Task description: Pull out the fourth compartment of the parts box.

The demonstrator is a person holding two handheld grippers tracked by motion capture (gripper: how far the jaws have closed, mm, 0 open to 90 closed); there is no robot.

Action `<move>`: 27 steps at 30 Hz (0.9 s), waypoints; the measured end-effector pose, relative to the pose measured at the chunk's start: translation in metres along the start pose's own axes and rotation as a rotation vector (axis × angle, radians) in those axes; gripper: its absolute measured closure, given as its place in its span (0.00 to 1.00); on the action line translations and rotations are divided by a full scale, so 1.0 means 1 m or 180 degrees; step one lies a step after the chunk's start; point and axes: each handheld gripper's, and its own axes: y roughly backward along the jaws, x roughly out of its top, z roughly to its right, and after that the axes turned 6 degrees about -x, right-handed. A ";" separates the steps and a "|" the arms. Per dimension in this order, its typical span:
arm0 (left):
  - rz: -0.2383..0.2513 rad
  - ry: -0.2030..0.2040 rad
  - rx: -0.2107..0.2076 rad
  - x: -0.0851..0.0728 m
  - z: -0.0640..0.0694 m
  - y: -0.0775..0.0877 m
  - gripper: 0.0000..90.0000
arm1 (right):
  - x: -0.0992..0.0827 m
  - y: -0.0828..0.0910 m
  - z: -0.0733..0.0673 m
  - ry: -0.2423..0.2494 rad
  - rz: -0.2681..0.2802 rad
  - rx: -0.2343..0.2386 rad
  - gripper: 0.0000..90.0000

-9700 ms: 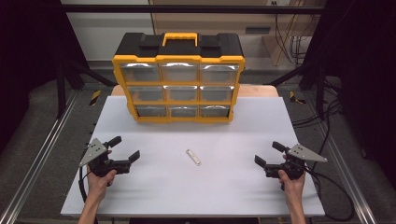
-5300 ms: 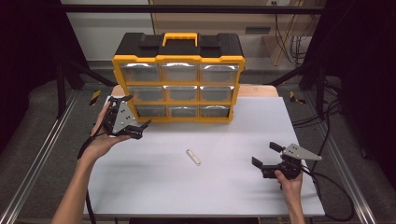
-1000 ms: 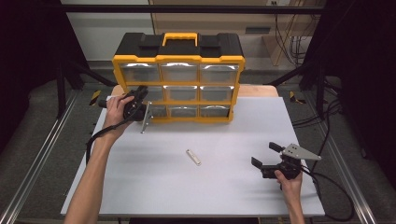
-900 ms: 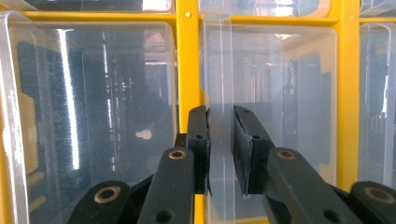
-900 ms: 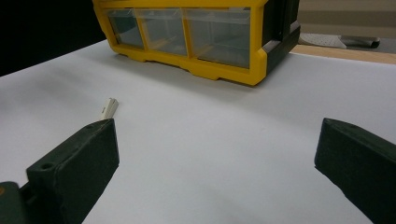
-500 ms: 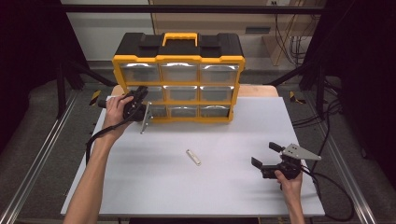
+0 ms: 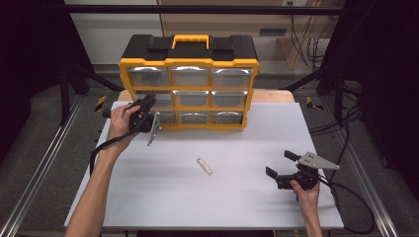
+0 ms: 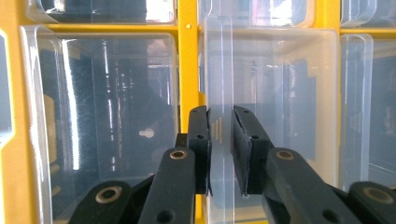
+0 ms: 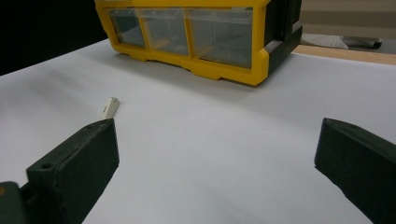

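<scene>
The left gripper [image 8: 221, 140] is pinching the clear pull tab [image 8: 219, 84] of a bottom-left drawer [image 7: 165, 117] in the yellow organizer [image 7: 190, 81]. The right gripper [image 7: 281, 165] is resting wide open and empty, with a small pale metal piece [image 7: 204, 166] lying just off to its left on the white table [image 7: 237, 197].

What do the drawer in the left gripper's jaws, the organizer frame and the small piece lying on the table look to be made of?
Drawer: clear, glossy plastic, going by the see-through walls and bright reflections. Organizer frame: opaque yellow and black moulded plastic with a smooth, slightly shiny look. Small piece: pale and flat with a faint sheen; metal or light plastic, too small to tell. The left gripper pinches the drawer's front tab.
</scene>
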 end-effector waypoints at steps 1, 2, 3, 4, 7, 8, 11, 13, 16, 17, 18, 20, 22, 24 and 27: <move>-0.0001 0.0002 0.0002 0.000 0.000 0.001 0.87 | 0.000 0.000 0.000 -0.0002 0.0000 0.0002 0.00; -0.0010 -0.0001 0.0003 0.001 0.000 0.002 0.87 | 0.000 0.000 0.000 0.0000 0.0000 0.0003 0.00; 0.0003 0.0011 0.0012 0.001 0.000 0.002 0.87 | 0.000 0.000 0.000 0.0001 0.0001 0.0004 0.00; -0.0004 0.0015 0.0013 0.001 0.000 0.003 0.87 | 0.000 0.000 0.000 0.0003 0.0002 0.0006 0.00; 0.0002 0.0028 0.0018 0.002 0.002 0.006 0.87 | 0.000 0.001 0.000 -0.0007 -0.0004 -0.0005 0.00; 0.0021 0.0025 0.0030 0.002 0.002 0.007 0.87 | 0.000 0.000 0.000 -0.0003 0.0000 -0.0003 0.00; 0.0015 0.0020 0.0039 0.002 0.004 0.009 0.87 | 0.000 0.000 0.000 -0.0001 -0.0002 0.0000 0.00; 0.0001 0.0012 0.0046 0.003 0.005 0.011 0.87 | 0.000 0.000 0.000 0.0000 -0.0002 -0.0003 0.00; 0.0008 0.0028 0.0049 0.003 0.006 0.013 0.87 | 0.000 0.000 0.000 -0.0002 -0.0002 -0.0003 0.00; 0.0019 0.0031 0.0054 0.003 0.006 0.013 0.87 | 0.000 0.000 0.000 -0.0002 -0.0002 -0.0005 0.00; 0.0008 0.0030 0.0053 0.004 0.006 0.014 0.87 | 0.000 0.000 0.000 -0.0002 -0.0001 -0.0005 0.00; 0.0009 0.0035 0.0056 0.004 0.007 0.015 0.87 | 0.000 0.000 0.000 -0.0002 -0.0003 -0.0007 0.00; 0.0007 0.0038 0.0060 0.004 0.007 0.016 0.87 | 0.000 0.000 0.000 0.0000 -0.0002 -0.0005 0.00; 0.0016 0.0047 0.0064 0.005 0.008 0.018 0.87 | 0.000 0.000 0.000 -0.0004 -0.0004 -0.0006 0.00; 0.0022 0.0045 0.0068 0.005 0.009 0.020 0.87 | 0.000 0.000 0.000 -0.0006 -0.0005 -0.0005 0.00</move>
